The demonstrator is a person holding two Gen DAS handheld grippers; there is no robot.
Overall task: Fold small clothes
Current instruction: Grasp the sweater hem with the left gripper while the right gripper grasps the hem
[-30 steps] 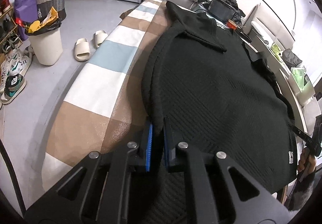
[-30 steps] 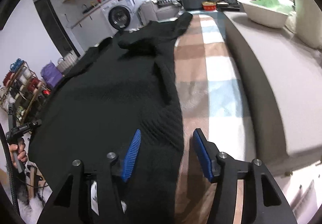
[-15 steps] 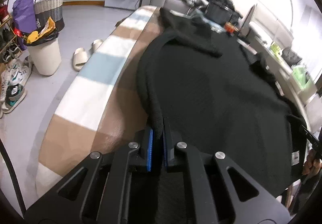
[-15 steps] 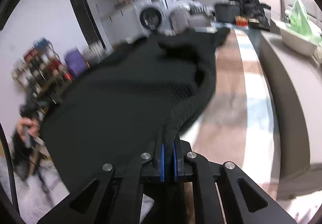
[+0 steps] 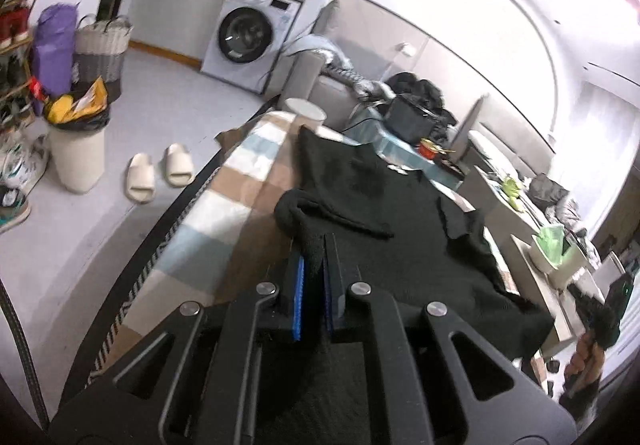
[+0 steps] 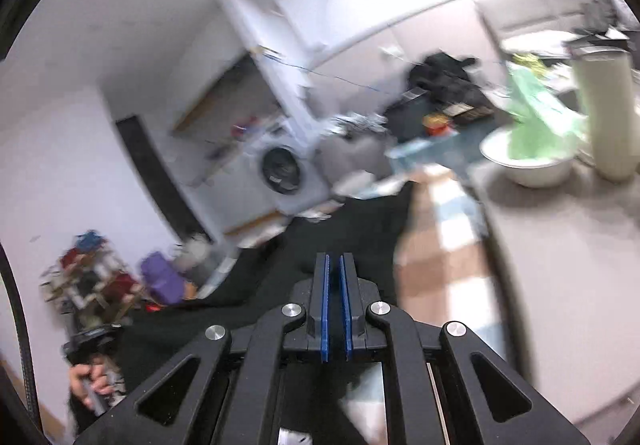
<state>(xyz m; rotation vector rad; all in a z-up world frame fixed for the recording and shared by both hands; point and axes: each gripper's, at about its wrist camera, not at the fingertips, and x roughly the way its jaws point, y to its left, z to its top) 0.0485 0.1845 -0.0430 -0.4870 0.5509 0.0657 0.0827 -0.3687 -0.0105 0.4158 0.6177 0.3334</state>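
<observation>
A black knit garment (image 5: 400, 213) lies spread over a table covered with a striped brown, white and blue cloth (image 5: 240, 181). My left gripper (image 5: 316, 241) is shut on the garment's near left edge, and the fabric bunches up above the blue pads. In the right wrist view, which is blurred, my right gripper (image 6: 334, 257) is shut on the near right edge of the same garment (image 6: 352, 229), with dark fabric between its pads. Both held edges are lifted off the cloth (image 6: 440, 245). Each view shows the other hand at its lower corner.
A white bin (image 5: 78, 149), a pair of slippers (image 5: 160, 169), a woven basket (image 5: 102, 49) and a washing machine (image 5: 248, 41) stand on the floor to the left. A white bowl with a green bag (image 6: 528, 161) sits on the grey surface to the right. Clutter fills the table's far end.
The right gripper shut on the garment's right edge. Both grippers then rose and tilted up, lifting the near edge off the table.
</observation>
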